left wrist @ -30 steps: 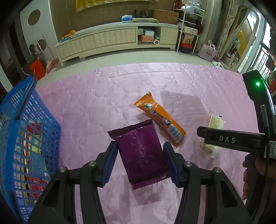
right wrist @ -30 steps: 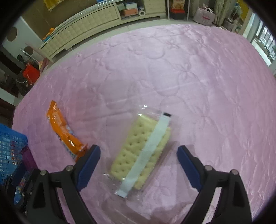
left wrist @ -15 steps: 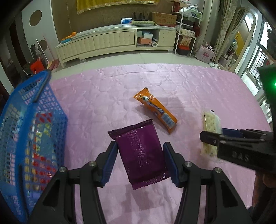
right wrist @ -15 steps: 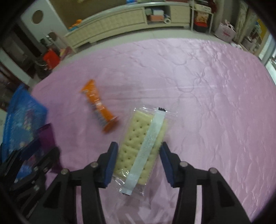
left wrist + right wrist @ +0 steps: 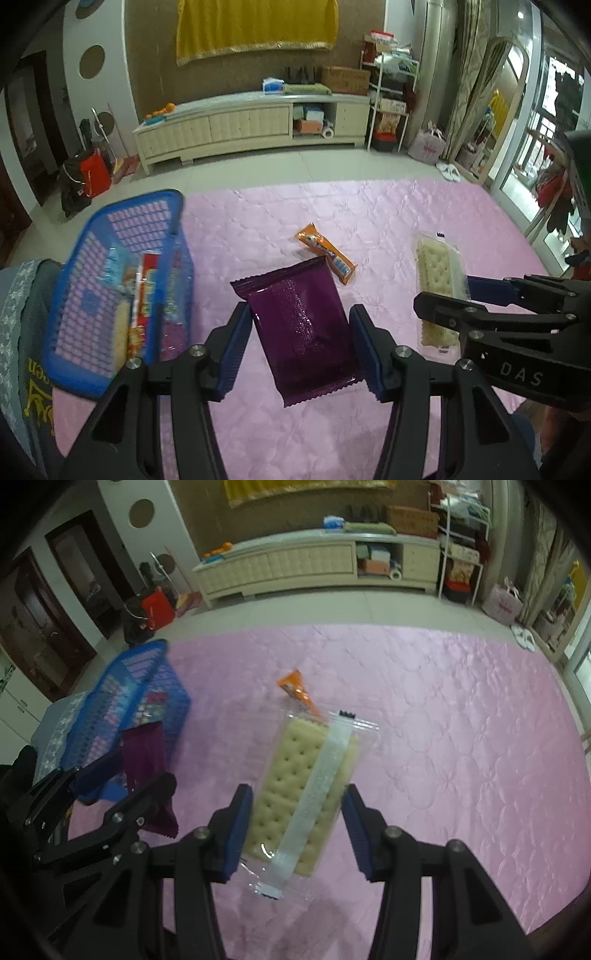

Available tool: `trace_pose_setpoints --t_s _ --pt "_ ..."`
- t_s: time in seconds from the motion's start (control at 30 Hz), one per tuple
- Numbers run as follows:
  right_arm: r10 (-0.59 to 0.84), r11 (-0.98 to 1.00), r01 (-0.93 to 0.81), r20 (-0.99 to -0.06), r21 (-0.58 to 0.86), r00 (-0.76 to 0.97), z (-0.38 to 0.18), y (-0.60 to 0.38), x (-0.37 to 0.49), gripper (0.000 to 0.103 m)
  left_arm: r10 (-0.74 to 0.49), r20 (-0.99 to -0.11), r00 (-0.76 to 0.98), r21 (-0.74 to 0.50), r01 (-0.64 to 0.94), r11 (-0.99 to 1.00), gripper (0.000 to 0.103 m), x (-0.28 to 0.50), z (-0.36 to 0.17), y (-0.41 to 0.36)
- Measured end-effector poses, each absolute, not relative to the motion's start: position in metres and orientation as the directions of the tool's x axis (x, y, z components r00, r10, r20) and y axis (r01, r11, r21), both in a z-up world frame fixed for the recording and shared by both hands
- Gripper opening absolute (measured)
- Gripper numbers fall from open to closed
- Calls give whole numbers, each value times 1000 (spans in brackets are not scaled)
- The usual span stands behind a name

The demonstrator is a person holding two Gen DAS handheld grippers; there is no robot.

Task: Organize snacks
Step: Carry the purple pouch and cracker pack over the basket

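Grippers were both busy. Left gripper (image 5: 300, 345) sat at bottom center of its view, pads clamped on the sides of a purple pack (image 5: 300, 325), which was held up over the pink cloth (image 5: 388, 206). Right gripper (image 5: 297, 829) was low in its own frame, squeezed onto a clear cracker pack (image 5: 308, 794), also off the cloth. An orange snack (image 5: 327, 253) lay flat mid-frame in the left view, just past the purple pack. Blue basket (image 5: 92, 384) was at the left edge, a bit blurry, with a few packets inside. A cream cabinet (image 5: 251, 123) ran along the top.
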State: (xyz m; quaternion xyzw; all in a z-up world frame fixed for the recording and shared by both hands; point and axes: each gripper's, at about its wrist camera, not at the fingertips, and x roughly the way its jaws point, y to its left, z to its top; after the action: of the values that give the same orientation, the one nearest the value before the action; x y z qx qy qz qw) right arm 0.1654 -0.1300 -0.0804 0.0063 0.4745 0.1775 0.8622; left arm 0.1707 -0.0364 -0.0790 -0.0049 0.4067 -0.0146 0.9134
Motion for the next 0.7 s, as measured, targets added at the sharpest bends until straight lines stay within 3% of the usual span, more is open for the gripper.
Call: trace_pose_setpoints --t_s 0.7 --pt "383 897 -415 -737 152 557 -14 -51 114 54 14 -621 784 -7 -24 1000 52 98 -5 56"
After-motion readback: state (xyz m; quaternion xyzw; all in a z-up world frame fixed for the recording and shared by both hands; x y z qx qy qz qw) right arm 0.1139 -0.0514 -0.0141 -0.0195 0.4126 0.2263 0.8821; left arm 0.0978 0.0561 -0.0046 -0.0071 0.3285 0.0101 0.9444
